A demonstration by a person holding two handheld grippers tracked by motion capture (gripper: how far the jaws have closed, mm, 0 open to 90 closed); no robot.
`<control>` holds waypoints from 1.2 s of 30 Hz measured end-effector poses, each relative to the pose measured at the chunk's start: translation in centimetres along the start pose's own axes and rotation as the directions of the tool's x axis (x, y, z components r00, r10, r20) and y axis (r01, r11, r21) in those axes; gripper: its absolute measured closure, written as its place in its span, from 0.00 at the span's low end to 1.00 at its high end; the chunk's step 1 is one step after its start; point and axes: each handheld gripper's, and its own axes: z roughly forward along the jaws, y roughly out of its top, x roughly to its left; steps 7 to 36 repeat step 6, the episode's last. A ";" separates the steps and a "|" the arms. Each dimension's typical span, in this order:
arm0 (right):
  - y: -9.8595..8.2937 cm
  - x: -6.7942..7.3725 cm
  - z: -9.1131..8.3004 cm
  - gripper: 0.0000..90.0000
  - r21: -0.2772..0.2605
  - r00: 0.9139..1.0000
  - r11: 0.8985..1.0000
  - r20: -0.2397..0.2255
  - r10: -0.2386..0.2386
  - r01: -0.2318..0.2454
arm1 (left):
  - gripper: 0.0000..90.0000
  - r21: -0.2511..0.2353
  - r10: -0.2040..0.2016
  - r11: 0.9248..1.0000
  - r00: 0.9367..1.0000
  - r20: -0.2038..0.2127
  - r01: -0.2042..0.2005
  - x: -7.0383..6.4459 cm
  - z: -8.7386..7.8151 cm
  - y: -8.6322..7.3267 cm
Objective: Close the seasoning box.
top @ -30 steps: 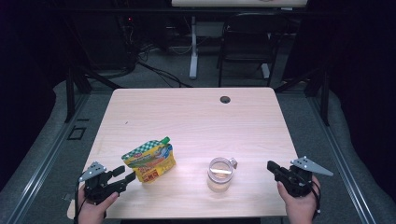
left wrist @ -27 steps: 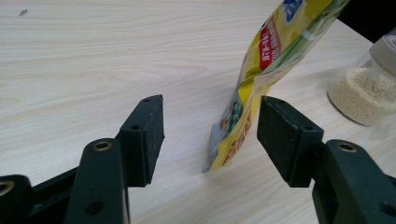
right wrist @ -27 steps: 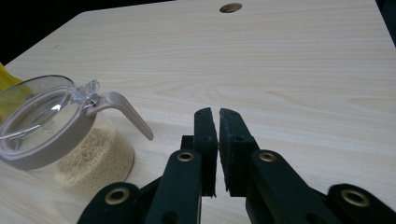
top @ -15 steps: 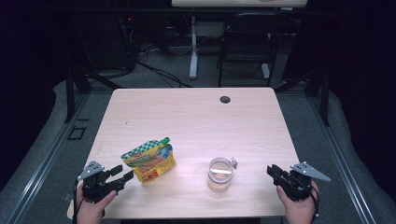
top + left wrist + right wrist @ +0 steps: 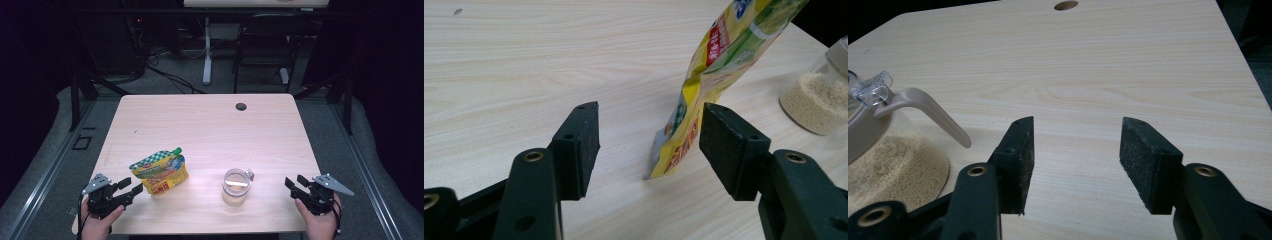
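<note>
A yellow and green spouted pouch [image 5: 160, 171] [image 5: 714, 70] stands on the wooden table [image 5: 210, 130], near the front left. Right of it sits a clear glass jar [image 5: 235, 186] [image 5: 883, 145] holding pale grain, with a beige clip lid [image 5: 923, 107]. My left gripper [image 5: 127, 189] [image 5: 649, 145] is open at the front left corner, its jaws just short of the pouch's lower edge. My right gripper [image 5: 296, 183] [image 5: 1075, 160] is open at the front right corner, with bare wood between its jaws and the jar off to its left.
A round cable hole [image 5: 241, 106] [image 5: 1065, 5] lies near the table's far edge. Beyond the table stand a dark chair [image 5: 260, 55], a white table leg [image 5: 206, 50] and cables on the floor. Metal rails [image 5: 45, 170] run along both sides.
Both hands have drawn back toward the table's front edge. The pouch and jar have not moved, and both grippers stay open.
</note>
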 end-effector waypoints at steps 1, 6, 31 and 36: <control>0.0 0.0 0.0 0.52 -0.003 1.000 1.000 0.003 0.001 -0.001 | 0.46 0.001 0.001 1.000 1.000 0.001 -0.001 0.0 0.0 0.0; 0.0 -0.1 -0.1 0.49 -0.008 1.000 1.000 0.004 -0.003 0.003 | 0.46 0.000 0.000 1.000 1.000 0.003 0.000 -0.1 0.0 0.0; 0.0 -0.1 -0.1 0.49 -0.008 1.000 1.000 0.004 -0.003 0.003 | 0.46 0.000 0.000 1.000 1.000 0.003 0.000 -0.1 0.0 0.0; 0.0 -0.1 -0.1 0.49 -0.008 1.000 1.000 0.004 -0.003 0.003 | 0.46 0.000 0.000 1.000 1.000 0.003 0.000 -0.1 0.0 0.0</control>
